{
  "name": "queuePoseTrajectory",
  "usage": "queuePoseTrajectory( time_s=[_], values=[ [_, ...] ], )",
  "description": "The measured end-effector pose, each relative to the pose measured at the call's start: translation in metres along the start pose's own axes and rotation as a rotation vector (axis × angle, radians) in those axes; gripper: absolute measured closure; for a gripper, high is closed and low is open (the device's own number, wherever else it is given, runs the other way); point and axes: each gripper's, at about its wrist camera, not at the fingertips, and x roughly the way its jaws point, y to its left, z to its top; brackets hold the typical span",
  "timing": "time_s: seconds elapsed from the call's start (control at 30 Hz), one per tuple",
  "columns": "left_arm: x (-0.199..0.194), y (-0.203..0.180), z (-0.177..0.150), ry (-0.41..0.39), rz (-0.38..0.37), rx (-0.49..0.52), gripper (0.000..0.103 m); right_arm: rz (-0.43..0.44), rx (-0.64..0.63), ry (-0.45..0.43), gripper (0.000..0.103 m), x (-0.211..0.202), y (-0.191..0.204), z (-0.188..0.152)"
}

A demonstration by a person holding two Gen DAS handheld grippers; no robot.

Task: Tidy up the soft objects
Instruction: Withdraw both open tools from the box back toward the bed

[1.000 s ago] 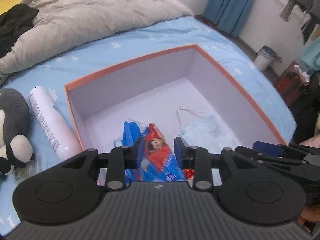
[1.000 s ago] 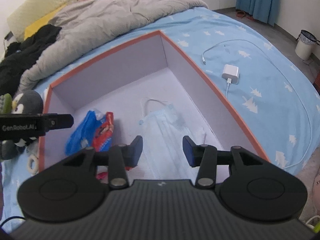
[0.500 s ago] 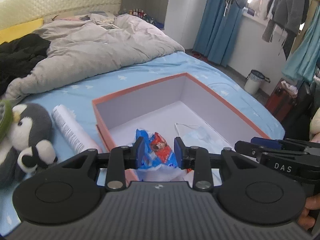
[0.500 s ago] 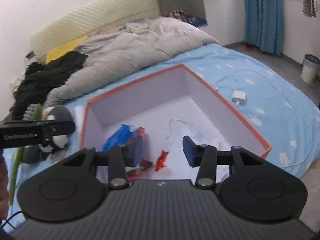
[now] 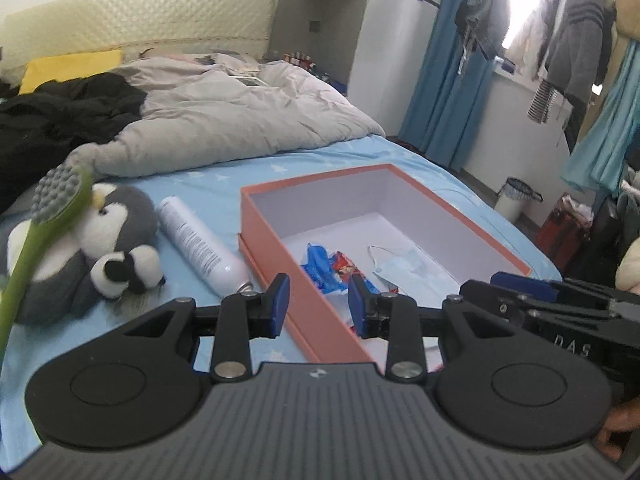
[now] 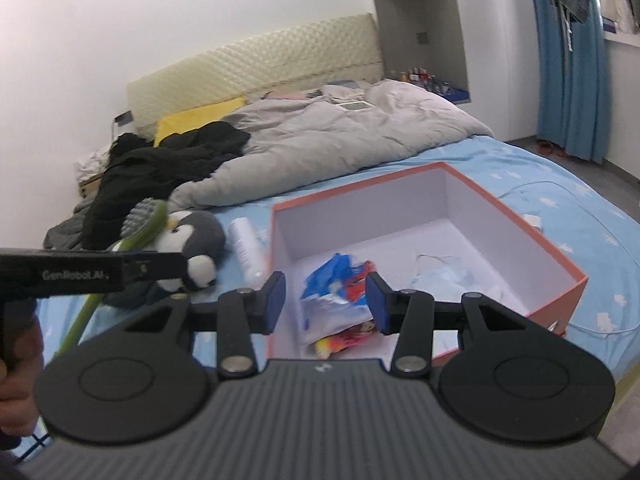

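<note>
Now both my left tongs (image 5: pixel 316 306) and right tongs (image 6: pixel 326 302) stand partly open, holding nothing. Just ahead lies the orange cardboard box (image 5: pixel 267 224); left of my left tongs sits the grey plush penguin (image 5: pixel 100 240). I'd swing left, approach low, and pinch its soft body squarely.

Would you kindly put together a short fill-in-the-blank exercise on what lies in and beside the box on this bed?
1. The blue face mask lies inside the orange ____.
2. The white spray can lies on the sheet between the box and the plush ____.
3. A long-handled brush leans over the plush; its handle is ____ in colour.
4. The left gripper and the right gripper both hold ____.

Missing words: box; penguin; green; nothing
</note>
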Motion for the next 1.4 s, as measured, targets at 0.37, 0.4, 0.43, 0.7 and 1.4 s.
queuePoseTrajectory(
  time_s=[0.37, 0.4, 0.43, 0.7, 1.4],
  values=[
    [-0.032, 0.023, -0.05, 0.002, 0.051, -0.076, 0.066, 0.044, -0.066, 0.02, 0.056, -0.014, 0.038, -0.038],
    [-0.034, 0.024, -0.056, 0.007, 0.052, -0.08, 0.066, 0.047, -0.071, 0.022, 0.056, -0.014, 0.042, -0.04],
    [-0.036, 0.026, -0.061, 0.011, 0.057, -0.085, 0.066, 0.052, -0.077, 0.023, 0.056, -0.015, 0.044, -0.043],
    [-0.049, 0.038, -0.093, 0.035, 0.096, -0.098, 0.066, 0.089, -0.12, 0.035, 0.056, -0.023, 0.069, -0.059],
    [-0.058, 0.115, -0.146, 0.118, 0.175, -0.229, 0.064, 0.13, -0.148, 0.135, 0.056, 0.001, 0.116, -0.1]
  ],
)
